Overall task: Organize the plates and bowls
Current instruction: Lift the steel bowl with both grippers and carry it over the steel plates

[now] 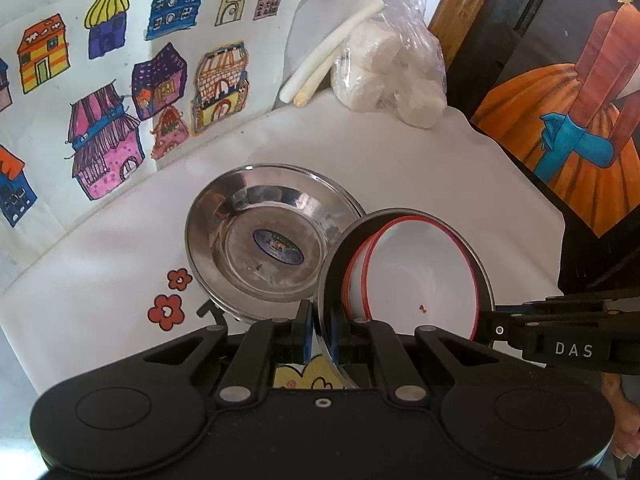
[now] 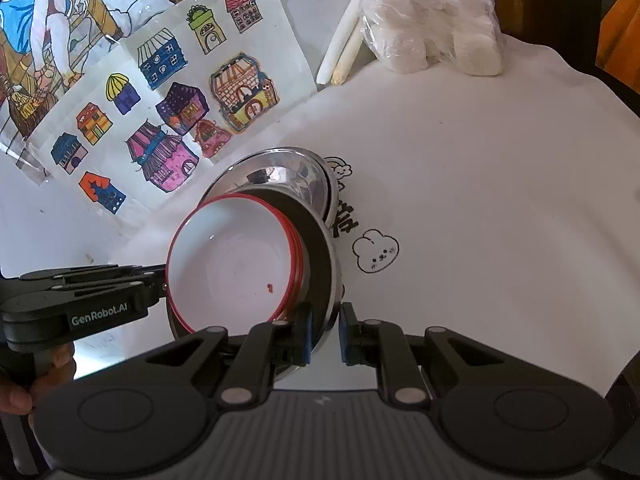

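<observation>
A steel plate (image 1: pixel 264 236) lies on the white tablecloth (image 1: pixel 420 168); it also shows in the right wrist view (image 2: pixel 280 176). A second steel plate (image 1: pixel 332 264) is lifted and tilted, with a white red-rimmed bowl (image 1: pixel 420 272) stack inside it. My left gripper (image 1: pixel 322 334) is shut on this plate's rim. My right gripper (image 2: pixel 325 334) pinches the opposite rim of the same plate (image 2: pixel 320 256), the bowl (image 2: pixel 232 264) sitting in it. Each gripper shows in the other's view, the right one (image 1: pixel 492 330) and the left one (image 2: pixel 160 280).
Painted house drawings (image 1: pixel 120 80) lie at the back left. A plastic bag of white lumps (image 1: pixel 392 68) and two white sticks (image 1: pixel 332 52) sit at the back. A dark framed painting (image 1: pixel 568 120) stands at the right beyond the table edge. Cartoon prints (image 2: pixel 374 254) mark the cloth.
</observation>
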